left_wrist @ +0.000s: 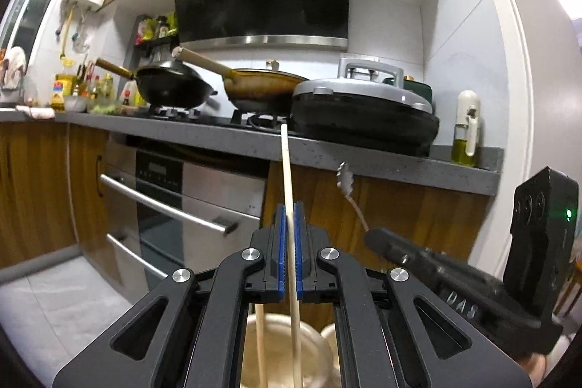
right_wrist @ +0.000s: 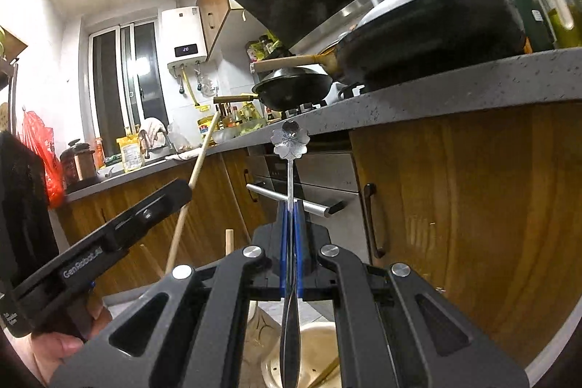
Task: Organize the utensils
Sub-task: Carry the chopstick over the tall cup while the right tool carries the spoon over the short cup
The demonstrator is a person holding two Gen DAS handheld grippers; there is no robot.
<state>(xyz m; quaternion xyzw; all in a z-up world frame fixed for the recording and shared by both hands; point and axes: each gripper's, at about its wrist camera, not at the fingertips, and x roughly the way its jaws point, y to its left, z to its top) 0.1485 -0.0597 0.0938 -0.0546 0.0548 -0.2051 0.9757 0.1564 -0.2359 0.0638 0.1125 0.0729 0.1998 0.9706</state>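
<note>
Between the blue pads of the left gripper point(left_wrist: 290, 217) runs a single pale wooden chopstick point(left_wrist: 287, 170). The jaws are pressed together on it, gripping it along its middle: its thin end sticks out past the fingertips toward the grey speckled countertop point(left_wrist: 363, 160), and its thicker end passes back under the gripper frame over a cream-coloured round holder point(left_wrist: 276, 351) seen below. A second pale stick point(left_wrist: 260, 344) stands in that holder, left of the held one.

Clamped in the right gripper point(right_wrist: 290, 206), whose blue pads are likewise closed tight, is a silver metal spoon with a flower-shaped handle end point(right_wrist: 290, 139). The flower end projects forward and upward beyond the fingertips, in front of the countertop edge, while the spoon's dark bowl hangs back beneath the frame above a round cream container point(right_wrist: 313, 351).

Each gripper shows in the other's view, side by side before the wooden cabinet fronts point(right_wrist: 454, 206), near each other but apart.
</note>
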